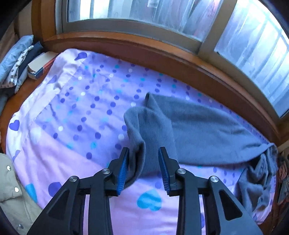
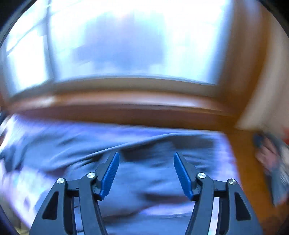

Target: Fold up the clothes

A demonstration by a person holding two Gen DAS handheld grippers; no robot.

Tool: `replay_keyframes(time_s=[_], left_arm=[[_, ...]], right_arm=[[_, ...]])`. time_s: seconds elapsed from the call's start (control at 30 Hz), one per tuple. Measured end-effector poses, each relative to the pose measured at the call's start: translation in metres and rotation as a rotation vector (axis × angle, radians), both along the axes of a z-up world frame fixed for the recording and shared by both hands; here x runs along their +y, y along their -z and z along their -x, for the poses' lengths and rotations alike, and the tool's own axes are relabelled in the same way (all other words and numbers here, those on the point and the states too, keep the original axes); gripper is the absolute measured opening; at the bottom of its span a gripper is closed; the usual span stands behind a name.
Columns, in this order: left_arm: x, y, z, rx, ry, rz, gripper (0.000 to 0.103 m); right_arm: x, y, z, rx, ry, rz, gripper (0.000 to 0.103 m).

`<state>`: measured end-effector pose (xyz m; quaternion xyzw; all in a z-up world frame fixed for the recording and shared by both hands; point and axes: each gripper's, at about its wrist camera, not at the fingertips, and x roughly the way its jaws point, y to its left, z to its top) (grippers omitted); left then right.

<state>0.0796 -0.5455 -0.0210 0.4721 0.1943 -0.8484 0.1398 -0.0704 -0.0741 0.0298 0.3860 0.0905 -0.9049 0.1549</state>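
**Under the window: grey garment draped across the dotted sheet**

Under a wide window point(image 1: 137, 12) with a brown wooden sill point(image 1: 162, 54), a lilac sheet point(image 1: 72, 108) printed with dots and hearts is spread flat. A stack of folded clothes point(image 1: 16, 59) and a box point(image 1: 40, 66) are seen at its far left corner, and a beige quilted item point(image 1: 12, 189) at the near left edge.

A grey garment point(image 1: 198, 130) is laid across the right half of the sheet, one fold reaching toward the near side, the rest bunched at the right edge.

The left gripper point(image 1: 143, 151) is held partly open; the fold lies between its blue pads point(image 1: 123, 173), touching the left one, not clamped.

The right gripper point(image 2: 146, 156) is seen well open above blurred grey cloth, with nothing gripped.
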Motion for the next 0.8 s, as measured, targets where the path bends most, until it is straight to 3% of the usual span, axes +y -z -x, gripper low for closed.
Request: replay_keyframes(time_s=[0.13, 0.23, 0.43, 0.57, 0.63, 0.67, 0.73, 0.8], left_arm=[[-0.001, 0.01, -0.006, -0.054, -0.003, 0.059, 0.033], [-0.006, 0.017, -0.014, -0.071, -0.009, 0.078, 0.033], [-0.009, 0.047, 0.0, -0.104, 0.003, 0.0, 0.033], [0.005, 0.054, 0.013, -0.126, -0.011, 0.077, 0.034], [0.009, 0.054, 0.015, -0.133, -0.04, 0.101, 0.034], [0.009, 0.053, 0.015, -0.129, -0.055, 0.098, 0.033], [0.005, 0.05, 0.011, -0.118, -0.109, 0.091, 0.016], [-0.003, 0.042, 0.001, -0.078, -0.158, 0.038, 0.005]], right_arm=[[-0.091, 0.045, -0.015, -0.015, -0.236, -0.13, 0.062], [-0.126, 0.075, -0.012, -0.021, -0.343, -0.187, 0.062], [-0.162, 0.105, 0.003, -0.056, -0.432, -0.313, 0.062], [-0.168, 0.119, 0.009, -0.049, -0.446, -0.356, 0.06], [-0.166, 0.12, 0.011, -0.043, -0.449, -0.348, 0.049], [-0.164, 0.12, 0.013, -0.046, -0.443, -0.342, 0.033], [-0.157, 0.119, 0.018, -0.045, -0.421, -0.337, 0.009], [-0.145, 0.111, 0.021, -0.054, -0.415, -0.274, 0.004]])
